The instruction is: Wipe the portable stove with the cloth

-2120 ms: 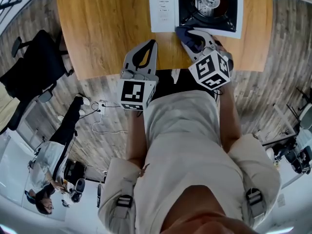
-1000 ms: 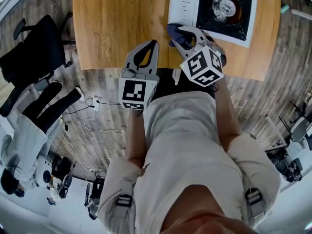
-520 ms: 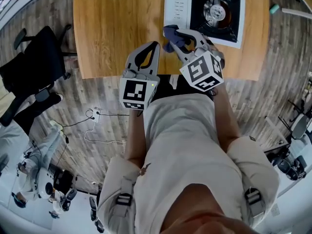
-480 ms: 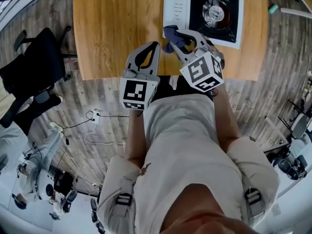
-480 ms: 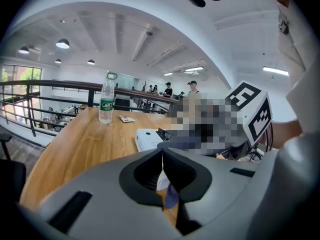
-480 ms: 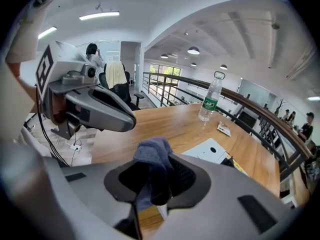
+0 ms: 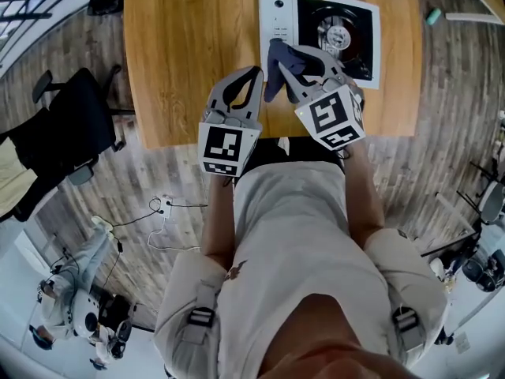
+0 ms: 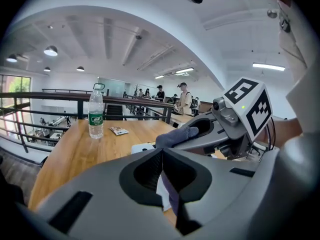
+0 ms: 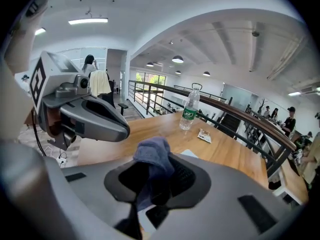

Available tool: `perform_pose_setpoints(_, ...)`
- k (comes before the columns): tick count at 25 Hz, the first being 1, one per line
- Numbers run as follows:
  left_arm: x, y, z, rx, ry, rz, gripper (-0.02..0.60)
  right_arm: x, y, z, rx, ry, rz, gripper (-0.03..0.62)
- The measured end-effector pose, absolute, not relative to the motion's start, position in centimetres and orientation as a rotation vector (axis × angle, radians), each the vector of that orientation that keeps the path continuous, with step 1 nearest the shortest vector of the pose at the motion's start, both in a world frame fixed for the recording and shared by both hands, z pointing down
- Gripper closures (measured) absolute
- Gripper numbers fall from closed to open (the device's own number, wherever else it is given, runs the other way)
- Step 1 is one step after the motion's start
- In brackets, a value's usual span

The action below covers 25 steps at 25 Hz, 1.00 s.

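Note:
The portable stove [image 7: 276, 22] is white with a black burner well and lies on the wooden table [image 7: 189, 46] at the far side. My right gripper [image 7: 286, 55] is shut on a dark blue cloth [image 7: 274, 71], which hangs over the stove's near left corner. In the right gripper view the cloth [image 9: 152, 156] bulges up between the jaws of the right gripper [image 9: 159, 173]. My left gripper [image 7: 252, 73] is shut and holds nothing, just left of the cloth above the table's near edge. In the left gripper view the left gripper [image 8: 161, 155] shows its jaws pressed together.
A water bottle [image 8: 96, 111] and a small packet [image 8: 118, 131] stand further along the table. A railing [image 9: 235, 111] runs beside the table. A black chair [image 7: 71, 133] is on the floor at the left. People stand in the background.
The right gripper has carried the cloth left along the stove's near edge to its left corner. The left gripper has hardly moved. The head view has shifted, so more of the stove shows.

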<state>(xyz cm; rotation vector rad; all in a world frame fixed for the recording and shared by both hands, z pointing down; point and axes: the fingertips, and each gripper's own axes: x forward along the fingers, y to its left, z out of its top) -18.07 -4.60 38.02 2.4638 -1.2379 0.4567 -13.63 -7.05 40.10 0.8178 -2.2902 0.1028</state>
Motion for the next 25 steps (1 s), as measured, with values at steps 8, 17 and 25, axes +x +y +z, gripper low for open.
perform_pose_setpoints(8,-16.7,-8.9,36.3,2.479,-1.292,0.466,0.561,-12.4,-11.9,36.0,0.889,-2.387,0.062,0.48)
perform_pose_setpoints(17,-16.3,-13.3,35.5,2.48,-1.346,0.447,0.561,-12.1,-17.3,35.0,0.947,-2.435,0.039,0.48)
perform_pose_setpoints(25,-16.2,-16.6,35.6,2.48,-1.362,0.427,0.561,-12.4,-21.7,34.5,1.023,-2.45,-0.002,0.48)
